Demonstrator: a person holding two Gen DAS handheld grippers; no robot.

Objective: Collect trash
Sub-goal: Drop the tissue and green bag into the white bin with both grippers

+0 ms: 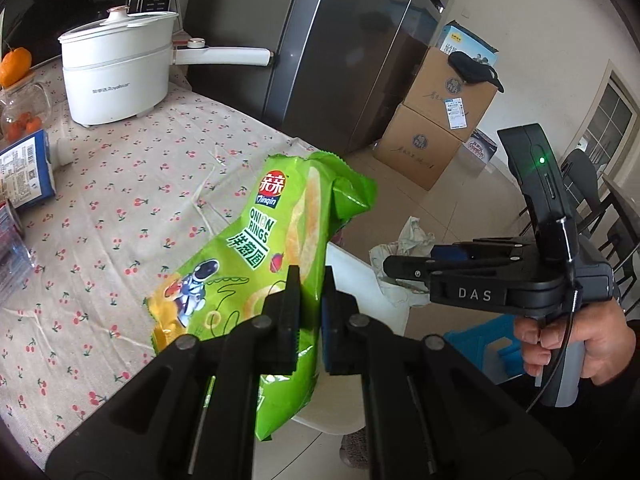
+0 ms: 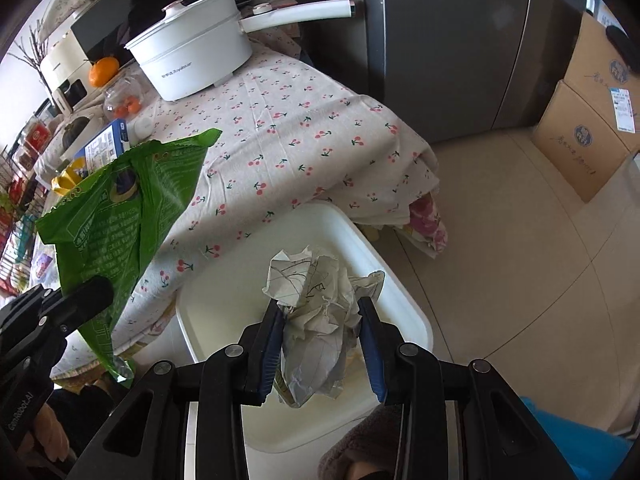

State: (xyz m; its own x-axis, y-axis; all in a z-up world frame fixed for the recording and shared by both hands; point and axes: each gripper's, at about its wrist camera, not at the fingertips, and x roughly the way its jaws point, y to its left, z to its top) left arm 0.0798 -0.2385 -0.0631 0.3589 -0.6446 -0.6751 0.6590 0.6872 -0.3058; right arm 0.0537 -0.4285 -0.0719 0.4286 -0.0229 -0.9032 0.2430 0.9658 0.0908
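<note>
My left gripper (image 1: 308,300) has its jaws clamped tight on a green onion-rings snack bag (image 1: 256,264), pinching it along one edge so the printed front faces my left camera and the bag hangs in the air over the corner of the bench (image 1: 120,200). From the right wrist view I see the back of the same bag (image 2: 120,216), tilted, with the left gripper's black finger pressed against it low on the left side.

My right gripper (image 2: 320,328) is closed on a crumpled wad of paper (image 2: 316,300) (scribbled with pen lines, as far as I can make out), the blue pads pressing it from both sides. The wad is held directly above a white bin (image 2: 400,300) that stands on the tiled floor just beside the bench corner. In the left view the right gripper (image 1: 396,268) shows side-on, a person's hand (image 1: 576,344) wrapped round its grip, and the paper (image 1: 404,248) peeks out beyond its fingertips.

The bench is covered by a cherry-print cloth (image 2: 300,128) that drapes over the corner. On it, well behind the bag, stand a white electric pot (image 1: 116,72) with a long handle, a glass jar (image 1: 24,108) with an orange (image 1: 15,66) on top, and a blue carton (image 1: 24,172) lying flat. Cardboard boxes (image 1: 436,120) are stacked by the grey fridge (image 1: 340,40).
</note>
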